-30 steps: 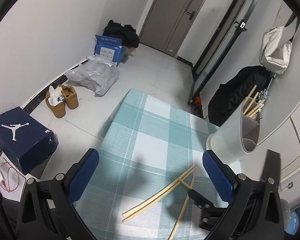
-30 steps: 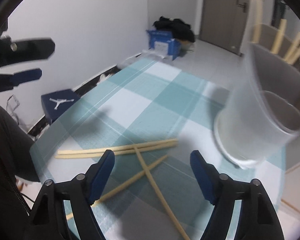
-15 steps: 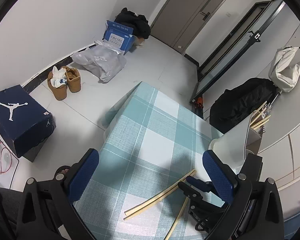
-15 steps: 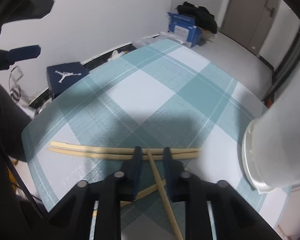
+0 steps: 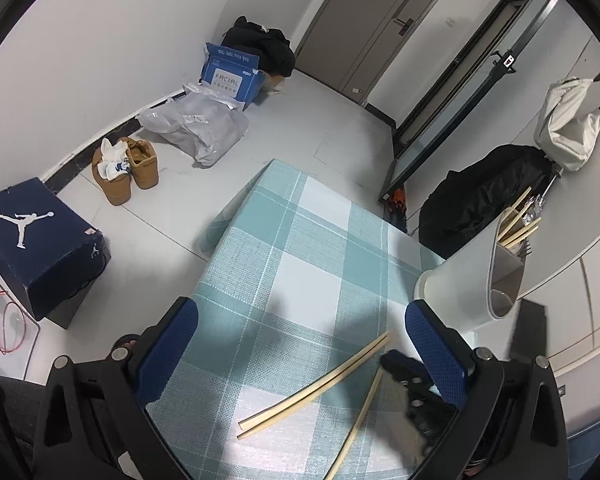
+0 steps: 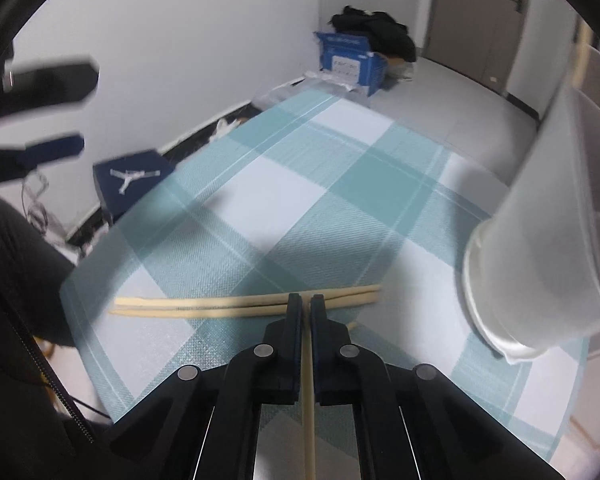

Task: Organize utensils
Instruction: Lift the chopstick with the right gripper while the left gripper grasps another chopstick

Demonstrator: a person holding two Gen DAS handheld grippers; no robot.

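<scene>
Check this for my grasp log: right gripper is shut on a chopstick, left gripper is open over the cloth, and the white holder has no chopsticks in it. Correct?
Not quite. The white holder already has chopsticks standing in it, as the left wrist view shows. The rest holds: the right gripper is shut on a chopstick, and the left gripper is open over the cloth.

1. A dark blue shoebox [image 5: 40,246] sits at the left edge.
2. Tan shoes [image 5: 124,170] stand above it.
3. A blue carton [image 5: 231,78] lies upper centre.
4. A white bag [image 5: 570,122] hangs upper right.
</scene>
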